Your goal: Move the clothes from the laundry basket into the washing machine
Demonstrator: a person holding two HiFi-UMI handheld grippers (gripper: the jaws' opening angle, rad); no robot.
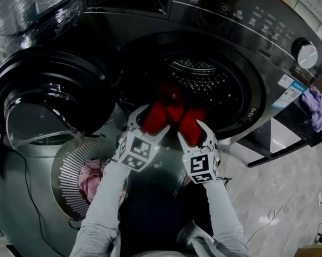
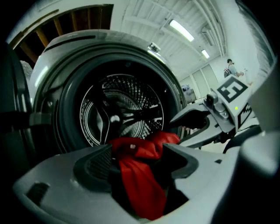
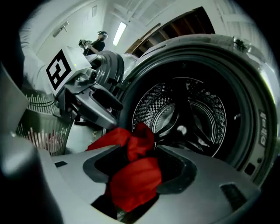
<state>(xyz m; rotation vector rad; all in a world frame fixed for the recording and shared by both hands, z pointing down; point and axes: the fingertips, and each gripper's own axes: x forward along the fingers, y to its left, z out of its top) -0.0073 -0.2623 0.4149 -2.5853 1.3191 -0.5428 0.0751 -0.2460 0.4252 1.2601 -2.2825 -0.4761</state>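
A red garment (image 1: 170, 107) hangs between both grippers at the mouth of the washing machine's drum (image 1: 199, 78). My left gripper (image 1: 150, 119) is shut on one end of it; in the left gripper view the red garment (image 2: 140, 183) is pinched between the dark pads. My right gripper (image 1: 193, 131) stands open, and the red garment (image 3: 133, 179) lies loosely bunched in its wide gap (image 3: 135, 170). Both grippers point into the perforated drum (image 3: 188, 113), side by side. The laundry basket (image 1: 71, 174) sits on the floor at lower left with pink clothes (image 1: 90, 180) inside.
The round machine door (image 1: 43, 102) is swung open to the left, over the basket. A control knob (image 1: 307, 54) is at upper right. A purple cloth (image 1: 317, 107) lies on a dark shelf to the right. A person (image 3: 98, 41) stands far off.
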